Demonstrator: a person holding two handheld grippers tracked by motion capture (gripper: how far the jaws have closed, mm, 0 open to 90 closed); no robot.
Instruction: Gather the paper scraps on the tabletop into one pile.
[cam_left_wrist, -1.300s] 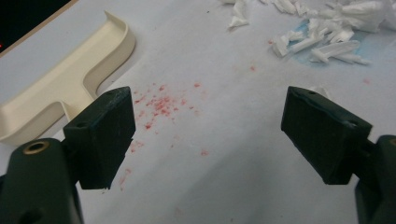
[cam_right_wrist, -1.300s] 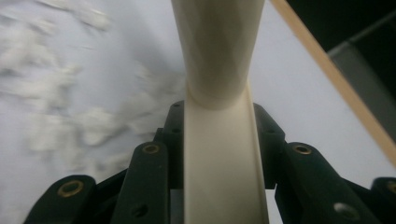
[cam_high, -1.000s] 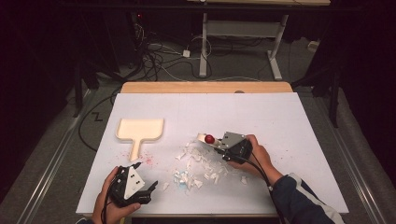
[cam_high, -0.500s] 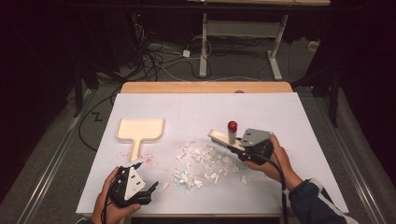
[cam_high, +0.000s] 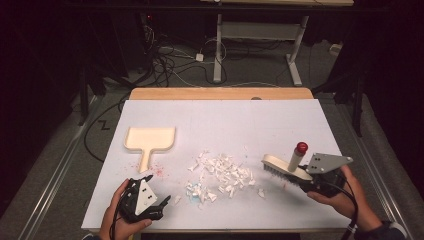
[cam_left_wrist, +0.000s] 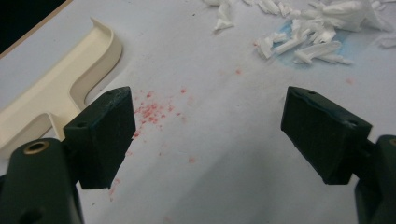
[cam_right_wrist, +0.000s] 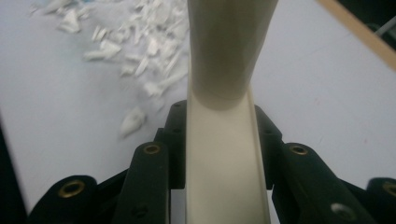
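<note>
High view, lower right: right gripper (cam_high: 306, 176) jaws clamped on the light, rigid brush (cam_high: 281, 167) base, a sound hold; left gripper (cam_high: 159, 206) jaws wide, empty.

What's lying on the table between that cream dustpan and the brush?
In the high view, a scattered heap of white paper scraps lies between the dustpan and the brush, which the right gripper holds.
</note>
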